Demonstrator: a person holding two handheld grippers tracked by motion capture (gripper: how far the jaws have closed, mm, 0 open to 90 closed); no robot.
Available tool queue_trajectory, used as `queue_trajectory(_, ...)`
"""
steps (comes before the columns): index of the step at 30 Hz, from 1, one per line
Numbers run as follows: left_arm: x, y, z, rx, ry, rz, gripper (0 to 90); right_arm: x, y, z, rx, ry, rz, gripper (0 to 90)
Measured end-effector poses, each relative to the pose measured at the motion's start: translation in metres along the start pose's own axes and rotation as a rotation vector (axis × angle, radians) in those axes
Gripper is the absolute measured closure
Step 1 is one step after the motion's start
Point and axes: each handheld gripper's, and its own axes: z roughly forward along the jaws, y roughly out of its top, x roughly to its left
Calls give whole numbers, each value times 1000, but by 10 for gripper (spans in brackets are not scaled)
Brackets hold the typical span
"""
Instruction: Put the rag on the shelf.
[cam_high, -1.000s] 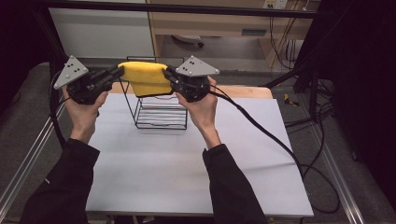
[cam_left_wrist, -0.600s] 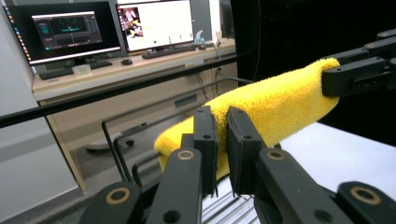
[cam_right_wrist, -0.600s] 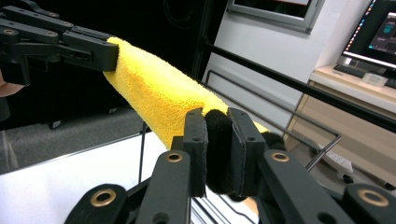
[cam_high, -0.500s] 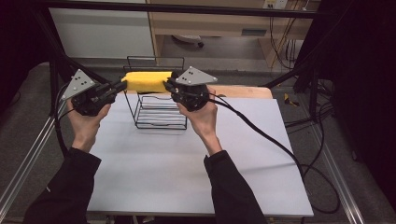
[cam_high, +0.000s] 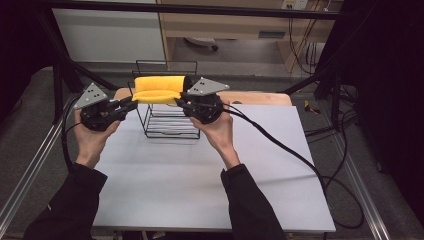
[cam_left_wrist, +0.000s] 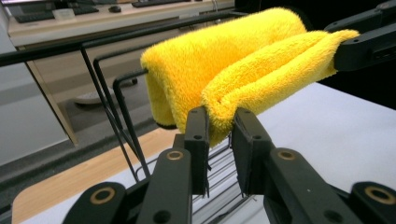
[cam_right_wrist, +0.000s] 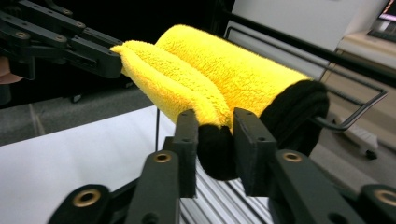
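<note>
A fluffy yellow towel (cam_high: 157, 90) with a black edge at one end lies folded over the top bar of a black wire rack (cam_high: 170, 125). My left gripper (cam_high: 134, 103) is shut on the towel's left end, the pinched towel (cam_left_wrist: 243, 70) bunched between my left gripper's (cam_left_wrist: 219, 123) jaws. My right gripper (cam_high: 179, 101) is shut on the right end. In the right gripper view my right gripper (cam_right_wrist: 215, 123) pinches the black-edged part of the towel (cam_right_wrist: 224, 70). Each gripper view shows the other gripper at the towel's far end: the right gripper (cam_left_wrist: 369, 42) and the left gripper (cam_right_wrist: 93, 51).
The rack stands at the back of a white table (cam_high: 200, 180), in front of a wooden strip (cam_high: 260, 97). Cables (cam_high: 290, 150) trail from my right gripper across the table to the floor at right. A metal frame (cam_high: 30, 165) runs along the left.
Both grippers have carried the towel away from the person and over the rack's top bar. The towel, which hung loosely before, now lies stretched and folded along the bar.
</note>
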Motion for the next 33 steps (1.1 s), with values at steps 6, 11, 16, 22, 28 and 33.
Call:
queue_trajectory(6, 0, -6, 4, 46, -3, 1, 748, 1, -2, 1, 31, 20, 0, 673)
queue_trajectory(11, 0, -11, 8, 87, 2, 10, 731, 1, -5, 3, 61, 38, 38, 634)
queue_trajectory(16, 1, -14, 15, 111, 9, 4, 729, -3, -11, 7, 83, 28, 62, 701)
queue_trajectory(22, 4, -21, 28, 146, 37, -9, 711, -6, -21, 18, 94, -12, 35, 686)
queue_trajectory(28, 7, -26, 36, 160, 47, -28, 670, -11, -34, 26, 88, -29, 54, 646)
queue_trajectory(33, 9, -29, 36, 158, 53, -47, 620, -14, -38, 19, 61, -21, 69, 594)
